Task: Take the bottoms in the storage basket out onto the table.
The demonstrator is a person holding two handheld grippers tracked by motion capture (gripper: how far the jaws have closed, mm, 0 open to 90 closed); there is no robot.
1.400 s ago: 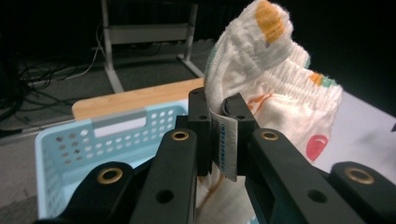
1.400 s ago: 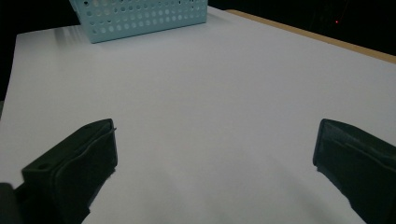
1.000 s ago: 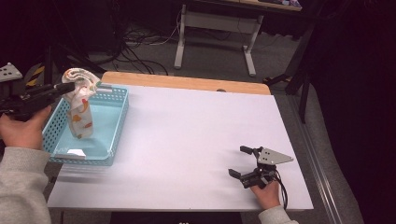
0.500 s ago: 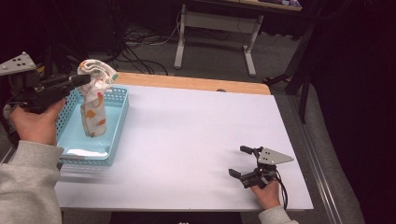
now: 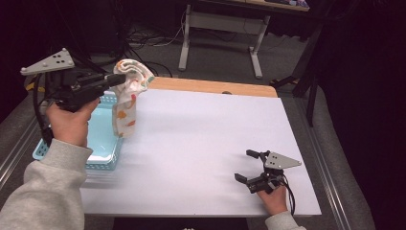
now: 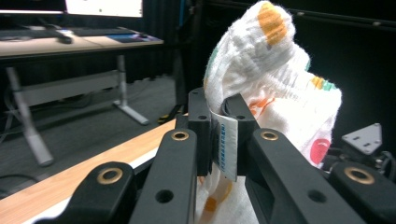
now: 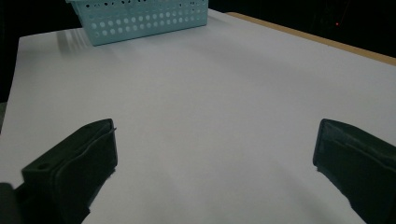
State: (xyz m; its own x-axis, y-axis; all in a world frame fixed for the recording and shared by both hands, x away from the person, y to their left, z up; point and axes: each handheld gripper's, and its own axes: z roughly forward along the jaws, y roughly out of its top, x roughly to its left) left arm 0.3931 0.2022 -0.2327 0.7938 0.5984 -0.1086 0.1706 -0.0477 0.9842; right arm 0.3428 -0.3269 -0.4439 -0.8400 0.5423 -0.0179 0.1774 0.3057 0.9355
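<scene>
The left gripper [image 5: 117,79] is raised above the table [image 5: 201,143], held in the person's left hand [image 5: 71,125], with its jaws closed tight on a white cloth [image 5: 128,96] printed with orange, green and red shapes. In the left gripper view the two black jaws pinch a fold of the cloth [image 6: 275,88] and its small white label between them, and the bunched top of the fabric rises above and beyond the jaw tips. The rest of the cloth hangs down below the jaws. In the high view its lower end dangles over the right edge of a light blue perforated basket [image 5: 103,153], which sits below and behind the gripper, near the person's sleeve [image 5: 48,191]. Whether the hanging end touches the basket rim cannot be told.

The right gripper [image 5: 251,167] rests low at the table surface, well apart from the left one, in the person's right hand [image 5: 274,197]. Its jaws stand wide open with nothing between them. In the right gripper view only bare white tabletop [image 7: 210,93] lies between the two jaws, and the basket [image 7: 140,18] stands far ahead of them, off to the left.
</scene>
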